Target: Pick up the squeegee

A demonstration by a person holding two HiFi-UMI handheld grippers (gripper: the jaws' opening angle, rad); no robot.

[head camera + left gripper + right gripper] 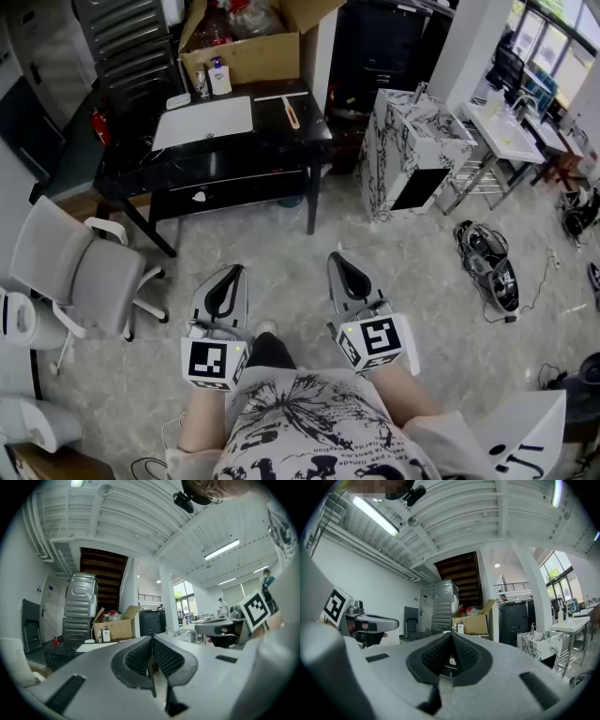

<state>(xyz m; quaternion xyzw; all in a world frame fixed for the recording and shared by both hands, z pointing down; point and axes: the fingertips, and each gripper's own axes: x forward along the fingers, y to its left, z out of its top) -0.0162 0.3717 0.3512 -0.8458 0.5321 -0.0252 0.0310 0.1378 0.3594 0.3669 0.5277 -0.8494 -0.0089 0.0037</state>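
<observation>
Barely begun. Holding left gripper (pixel 229 281) and right gripper (pixel 345 270) level by the body, both pinched closed on nothing. Seeing the squeegee (pixel 289 108) flat on the black table (pixel 216 161), well apart. Left to do: approaching, opening, gripping, lifting.

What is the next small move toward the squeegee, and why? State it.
Probably walk forward to the black table, leading with the right tool: the squeegee lies on its right end, far beyond both tools. The right tool and left tool sit shut and empty, close to the body.
</observation>
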